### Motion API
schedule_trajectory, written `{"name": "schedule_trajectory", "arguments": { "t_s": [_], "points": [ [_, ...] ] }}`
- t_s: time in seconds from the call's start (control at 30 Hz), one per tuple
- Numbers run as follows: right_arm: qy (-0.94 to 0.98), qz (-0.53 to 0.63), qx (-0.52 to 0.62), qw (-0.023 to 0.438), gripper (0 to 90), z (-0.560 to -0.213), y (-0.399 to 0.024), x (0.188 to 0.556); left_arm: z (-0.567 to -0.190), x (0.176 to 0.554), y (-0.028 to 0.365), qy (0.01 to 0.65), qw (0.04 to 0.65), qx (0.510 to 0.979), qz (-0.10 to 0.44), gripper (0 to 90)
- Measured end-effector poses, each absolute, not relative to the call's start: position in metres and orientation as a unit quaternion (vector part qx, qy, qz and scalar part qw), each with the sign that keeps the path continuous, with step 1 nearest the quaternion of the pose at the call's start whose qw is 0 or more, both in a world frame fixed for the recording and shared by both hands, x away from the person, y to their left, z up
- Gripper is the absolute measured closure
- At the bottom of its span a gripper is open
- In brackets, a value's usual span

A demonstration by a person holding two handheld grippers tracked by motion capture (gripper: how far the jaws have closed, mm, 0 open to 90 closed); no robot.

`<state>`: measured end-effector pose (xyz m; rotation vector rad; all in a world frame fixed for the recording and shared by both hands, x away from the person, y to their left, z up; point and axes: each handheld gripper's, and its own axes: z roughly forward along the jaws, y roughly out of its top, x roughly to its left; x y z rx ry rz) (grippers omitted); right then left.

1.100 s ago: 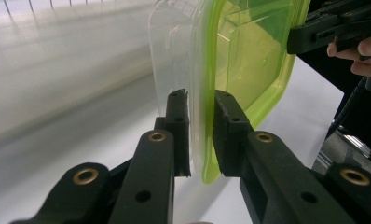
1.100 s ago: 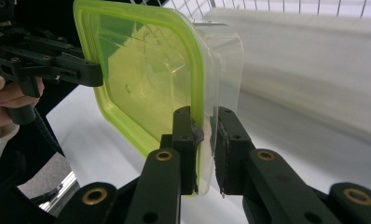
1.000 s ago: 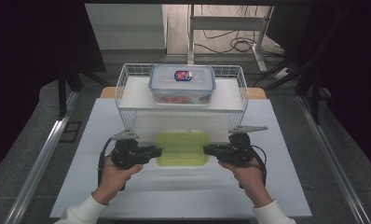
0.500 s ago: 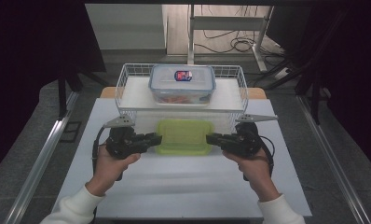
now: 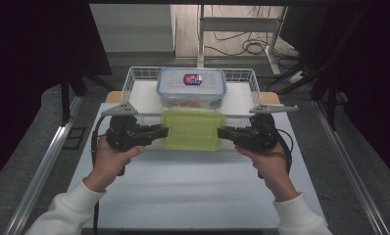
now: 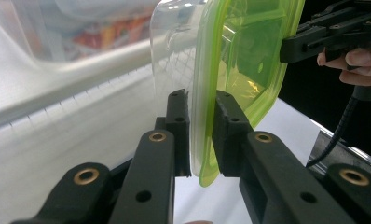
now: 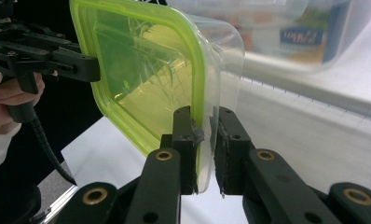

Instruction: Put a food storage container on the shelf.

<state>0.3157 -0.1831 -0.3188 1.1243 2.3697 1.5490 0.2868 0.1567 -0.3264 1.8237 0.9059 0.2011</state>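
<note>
A clear container with a green lid (image 5: 192,129) hangs above the white table, held level between both grippers just in front of the wire basket (image 5: 134,78). My left gripper (image 5: 163,132) is shut on its left edge, and my right gripper (image 5: 221,132) is shut on its right edge. In the left gripper view the black pads (image 6: 180,126) clamp the green-lidded container (image 6: 239,60) at its rim. In the right gripper view the pads (image 7: 183,135) pinch the container (image 7: 146,70) at its opposite rim, with the other gripper seen beyond it.
The wire basket holds a clear lidded box (image 5: 191,87) with a red and blue label, standing at its middle. The white tabletop (image 5: 183,186) stretches toward the person's side. Metal rails (image 5: 41,166) run along both sides of the table.
Both grippers have lifted the green-lidded container off the table, up and toward the basket's front rim. The jaws have stayed clamped on it.
</note>
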Motion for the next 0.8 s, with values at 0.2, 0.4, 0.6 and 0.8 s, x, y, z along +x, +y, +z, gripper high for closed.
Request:
{"name": "schedule_trajectory", "arguments": {
  "t_s": [0.2,0.4,0.6,0.8],
  "points": [
    [0.776,0.511,0.366,0.056,80.0,-0.3,-0.183,0.32,-0.31,0.294,0.157,0.374,0.522,0.761,0.084,78.9],
    [0.775,0.51,0.366,0.069,80.1,-0.281,-0.182,0.329,-0.293,0.303,0.156,0.374,0.526,0.758,0.092,78.9],
    [0.774,0.509,0.368,0.075,80.1,-0.264,-0.181,0.341,-0.277,0.321,0.156,0.371,0.524,0.76,0.095,79.1],
    [0.77,0.51,0.377,0.069,80.0,-0.251,-0.18,0.361,-0.263,0.344,0.157,0.374,0.52,0.763,0.086,79.2]
  ]
}}
